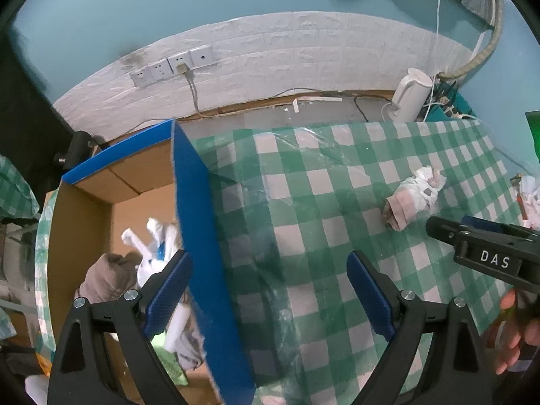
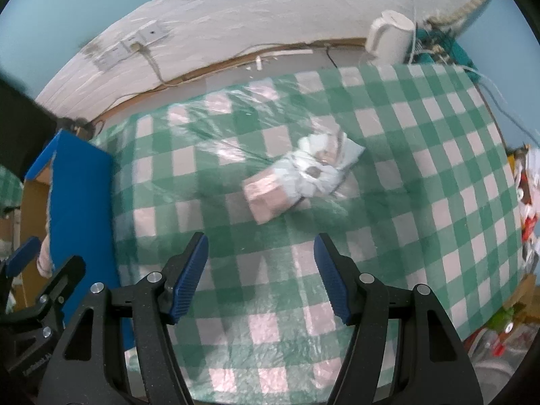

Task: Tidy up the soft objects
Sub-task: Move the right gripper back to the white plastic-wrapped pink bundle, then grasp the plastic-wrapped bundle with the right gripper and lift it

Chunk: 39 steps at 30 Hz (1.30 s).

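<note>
A rolled pink and white sock bundle (image 2: 297, 179) lies on the green checked tablecloth (image 2: 405, 202); it also shows in the left wrist view (image 1: 413, 199). My right gripper (image 2: 261, 276) is open and empty, just short of the bundle. My left gripper (image 1: 270, 293) is open and empty, straddling the blue wall of a cardboard box (image 1: 199, 236). In the box lie a brown sock (image 1: 108, 276), a white soft item (image 1: 152, 246) and other soft pieces. The right gripper's body (image 1: 489, 249) shows at the right of the left wrist view.
A white kettle (image 2: 388, 37) stands at the table's far edge with cables beside it. Wall sockets (image 1: 172, 65) sit on the white brick wall. Colourful clutter (image 2: 526, 199) lies off the table's right side. The box (image 2: 77, 209) stands at the table's left.
</note>
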{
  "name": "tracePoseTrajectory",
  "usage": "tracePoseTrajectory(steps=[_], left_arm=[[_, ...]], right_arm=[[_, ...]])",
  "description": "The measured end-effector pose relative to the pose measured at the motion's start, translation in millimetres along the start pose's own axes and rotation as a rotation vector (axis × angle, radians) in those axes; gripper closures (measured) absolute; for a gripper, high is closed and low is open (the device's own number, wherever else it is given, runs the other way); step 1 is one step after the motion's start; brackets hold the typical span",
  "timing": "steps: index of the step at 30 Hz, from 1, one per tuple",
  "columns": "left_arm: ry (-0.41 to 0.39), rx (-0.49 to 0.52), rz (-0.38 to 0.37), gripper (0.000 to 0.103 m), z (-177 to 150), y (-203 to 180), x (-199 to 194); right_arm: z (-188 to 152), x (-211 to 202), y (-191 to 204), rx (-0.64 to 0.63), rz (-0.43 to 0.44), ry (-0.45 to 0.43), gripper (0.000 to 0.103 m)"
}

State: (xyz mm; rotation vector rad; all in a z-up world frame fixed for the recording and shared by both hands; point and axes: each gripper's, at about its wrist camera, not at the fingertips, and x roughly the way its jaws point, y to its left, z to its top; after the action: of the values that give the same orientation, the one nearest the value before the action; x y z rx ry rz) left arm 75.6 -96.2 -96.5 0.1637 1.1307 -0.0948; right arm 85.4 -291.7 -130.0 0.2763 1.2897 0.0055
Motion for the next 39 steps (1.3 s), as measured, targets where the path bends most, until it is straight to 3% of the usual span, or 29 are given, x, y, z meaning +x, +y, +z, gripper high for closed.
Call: tracePoseTrajectory(steps=[9, 13, 18, 26, 39], left_arm=[[0.042, 0.021, 0.002, 0.01, 20.1, -16.2, 33.8], [0.058, 0.039, 0.007, 0.01, 25.5, -24.3, 48.6], [0.075, 0.07, 0.019, 0.01, 29.5, -34.5, 65.6], [0.085, 0.075, 0.03, 0.01, 38.2, -38.2, 83.3], [0.112, 0.033, -0.005, 0.01, 40.7, -31.1, 89.0]], right_arm=[[22.1, 35.7, -35.9, 0.112, -0.056, 0.051, 0.038], [31.7, 47.2, -47.6, 0.172, -0.027, 0.075, 0.038], [42.6, 57.0, -50.6, 0.223, 0.01, 0.073, 0.038], [54.3, 75.6, -47.4, 0.264, -0.026, 0.093, 0.038], [42.7, 89.3, -28.3, 0.105, -0.132, 0.105, 0.041]])
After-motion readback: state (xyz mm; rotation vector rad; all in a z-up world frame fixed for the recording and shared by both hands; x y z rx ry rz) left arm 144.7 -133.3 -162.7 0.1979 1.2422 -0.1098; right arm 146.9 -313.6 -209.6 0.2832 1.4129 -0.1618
